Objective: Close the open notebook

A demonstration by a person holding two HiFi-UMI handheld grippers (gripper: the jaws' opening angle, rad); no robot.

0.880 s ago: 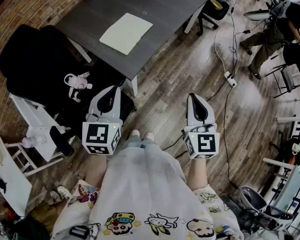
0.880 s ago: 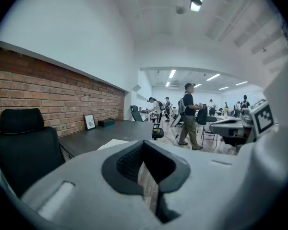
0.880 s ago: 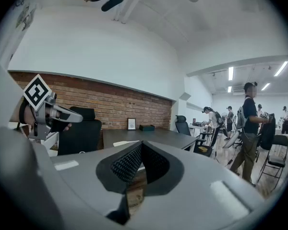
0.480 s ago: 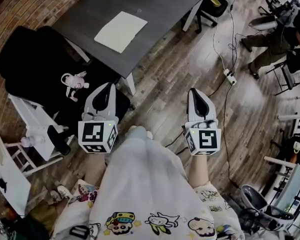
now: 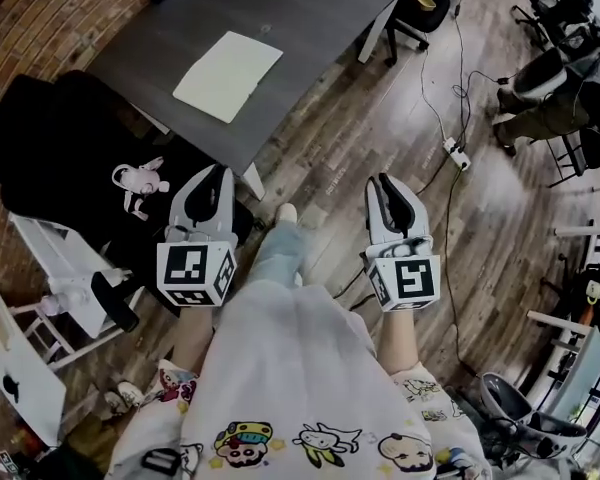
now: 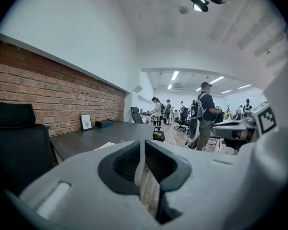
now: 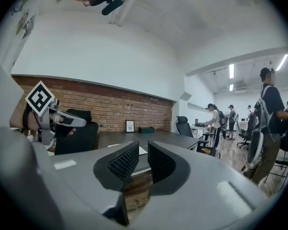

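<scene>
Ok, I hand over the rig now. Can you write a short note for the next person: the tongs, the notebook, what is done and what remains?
Left tongs: shut, empty, held over the floor, short of the table.
Right tongs: a narrow gap, empty, also short of the table.
Notebook: lies open and flat on the table, pale pages up, nothing touching it.
Done: nothing yet.
Left: step up to the table, probably catch one cover edge, and fold it over to close the notebook.
</scene>
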